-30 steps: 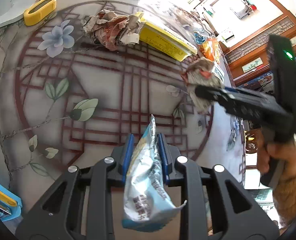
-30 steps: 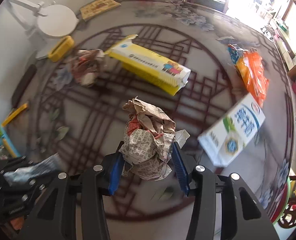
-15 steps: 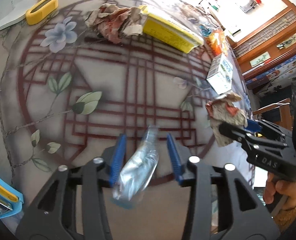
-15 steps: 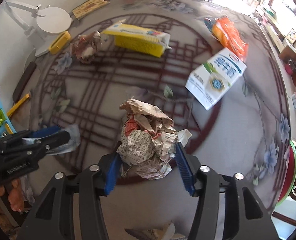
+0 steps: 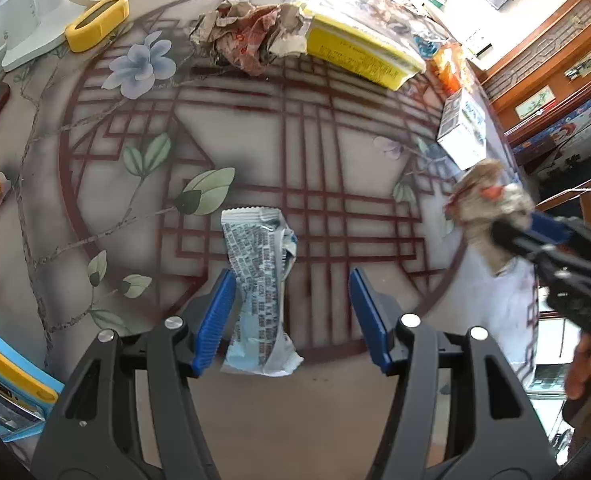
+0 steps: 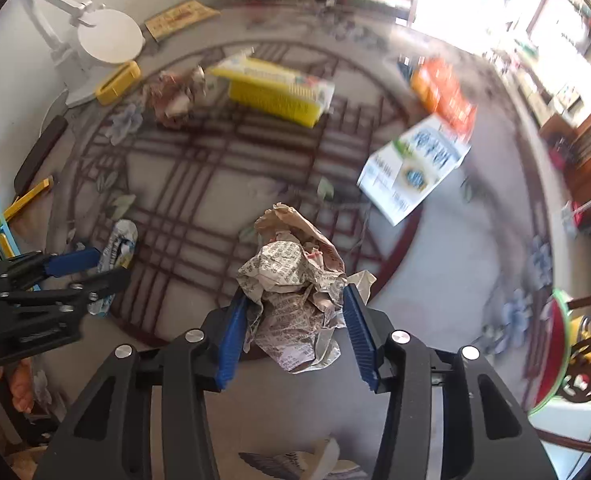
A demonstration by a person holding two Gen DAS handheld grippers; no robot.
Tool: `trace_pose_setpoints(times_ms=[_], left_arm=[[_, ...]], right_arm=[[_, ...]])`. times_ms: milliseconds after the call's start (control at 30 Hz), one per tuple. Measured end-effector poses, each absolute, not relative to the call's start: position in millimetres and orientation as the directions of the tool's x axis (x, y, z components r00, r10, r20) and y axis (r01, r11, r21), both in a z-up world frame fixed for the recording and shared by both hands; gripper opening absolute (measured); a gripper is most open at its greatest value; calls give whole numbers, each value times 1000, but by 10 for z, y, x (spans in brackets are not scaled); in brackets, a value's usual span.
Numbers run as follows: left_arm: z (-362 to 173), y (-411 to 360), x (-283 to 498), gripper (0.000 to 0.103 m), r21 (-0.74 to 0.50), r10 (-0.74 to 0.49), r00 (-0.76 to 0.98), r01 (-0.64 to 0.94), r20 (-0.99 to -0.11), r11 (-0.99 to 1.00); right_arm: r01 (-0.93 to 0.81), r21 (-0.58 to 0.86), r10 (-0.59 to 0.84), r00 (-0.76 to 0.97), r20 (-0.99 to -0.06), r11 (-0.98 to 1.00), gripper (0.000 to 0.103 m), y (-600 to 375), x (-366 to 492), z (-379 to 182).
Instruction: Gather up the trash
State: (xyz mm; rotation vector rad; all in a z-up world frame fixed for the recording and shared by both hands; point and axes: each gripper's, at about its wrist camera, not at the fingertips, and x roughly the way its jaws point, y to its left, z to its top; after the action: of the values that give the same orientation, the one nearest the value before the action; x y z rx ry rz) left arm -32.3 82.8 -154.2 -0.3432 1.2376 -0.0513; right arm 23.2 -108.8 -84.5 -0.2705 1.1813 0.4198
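A silver-blue snack wrapper [image 5: 255, 280] lies flat on the patterned table [image 5: 335, 140], between the fingers of my left gripper [image 5: 289, 280]. Those jaws are opening: the wrapper rests beside the left pad and the right pad stands well clear of it. The right wrist view also has the wrapper [image 6: 117, 248] under the left gripper [image 6: 109, 268]. My right gripper [image 6: 293, 304] hangs above the table's near right side with a crumpled newspaper ball [image 6: 291, 280] between its pads. Its jaws are closing and both pads press on the ball. The ball [image 5: 487, 204] also appears in the left wrist view.
At the far side lie another crumpled paper wad [image 5: 251, 36], a yellow box [image 5: 359, 56], a white carton [image 5: 463, 132] and an orange bag [image 6: 443, 88]. A white stand [image 6: 107, 36] and a yellow holder [image 5: 95, 22] sit far left. The table's edge runs close under both grippers.
The left jaws have spread and the wrapper has dropped out of them onto the table. The right gripper has carried the paper ball toward the table's near right edge.
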Motion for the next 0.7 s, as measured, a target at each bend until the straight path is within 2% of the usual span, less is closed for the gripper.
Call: trace_pose_setpoints(times_ms=[333,433,500,700], left_arm=[[-1646,732,-225,56,-274,-221,314,-136,-923,952],[-1647,702,-225,48,-251,-202,314,-124,-928,960],[-1651,696,-210,35,-255,-207,309,-124,-928,959],[-1555,687,-224,26,-274,-217,339,-130,-915,953]], right_arm=[[-432,10,182,360,-915,902,46,-1144,146,-649],[-424,15,185,363,-913,906,46,-1174,123,-636],[-417,23,189,363,-913,909,46,-1198,109,-636],[-409,40,199,355,-914,912,46,-1237,88,-643]])
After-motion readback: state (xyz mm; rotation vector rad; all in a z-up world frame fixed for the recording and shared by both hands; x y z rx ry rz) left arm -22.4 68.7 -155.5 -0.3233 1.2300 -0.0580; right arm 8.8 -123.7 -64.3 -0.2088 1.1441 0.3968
